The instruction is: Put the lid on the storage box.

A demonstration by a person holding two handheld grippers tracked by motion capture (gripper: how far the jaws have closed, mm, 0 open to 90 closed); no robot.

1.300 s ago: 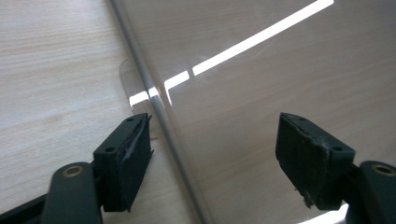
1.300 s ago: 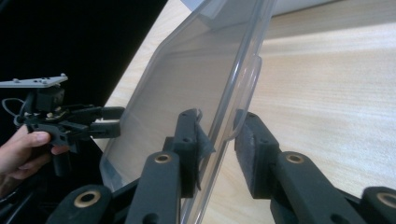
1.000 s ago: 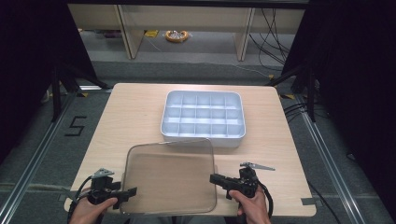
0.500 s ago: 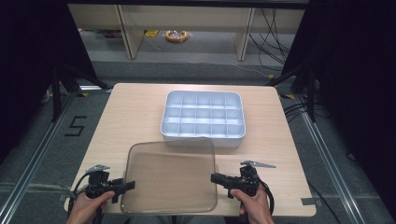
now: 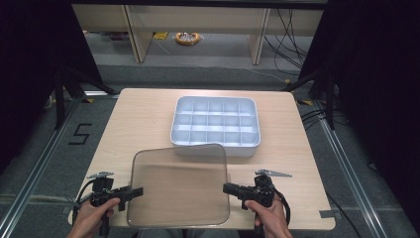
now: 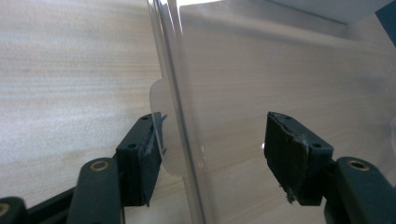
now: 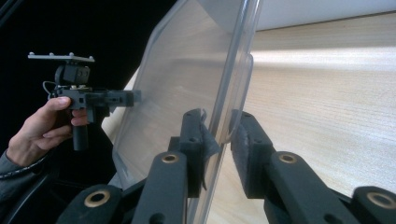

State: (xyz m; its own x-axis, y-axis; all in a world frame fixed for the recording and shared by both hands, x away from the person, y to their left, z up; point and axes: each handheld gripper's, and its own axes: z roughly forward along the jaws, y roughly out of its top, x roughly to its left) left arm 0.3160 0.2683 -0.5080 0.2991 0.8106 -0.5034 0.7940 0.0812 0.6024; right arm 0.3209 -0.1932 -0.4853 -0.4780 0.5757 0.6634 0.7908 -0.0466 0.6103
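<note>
The right gripper [image 7: 219,133] clamps its two black, rubber-faced pads onto the right edge of a clear plastic lid [image 5: 179,184], the thin rim pinched between them. Beyond those pads the lid stretches away as a smooth, glossy, see-through sheet with rounded corners and a raised lip, the pale wood grain showing through it.

The left gripper [image 6: 212,149] has just been closing its jaws, and the lid's left rim stands between them. The left-hand pad [image 6: 149,156] touches a small rounded tab that juts from the rim, while the other pad, worn and frayed at its edge, stands apart from the plastic, so the jaws are not yet gripping.

In the high view the lid spans the gap between the two grippers, held above the near edge of the table [image 5: 138,119], a light wooden rectangle with rounded corners. Just past the lid's far edge sits a white plastic organizer tray [image 5: 215,124], rectangular, with low walls and a grid of small square compartments.

A hand [image 5: 91,218] wraps each gripper's handle, and a black cable trails from each.
</note>
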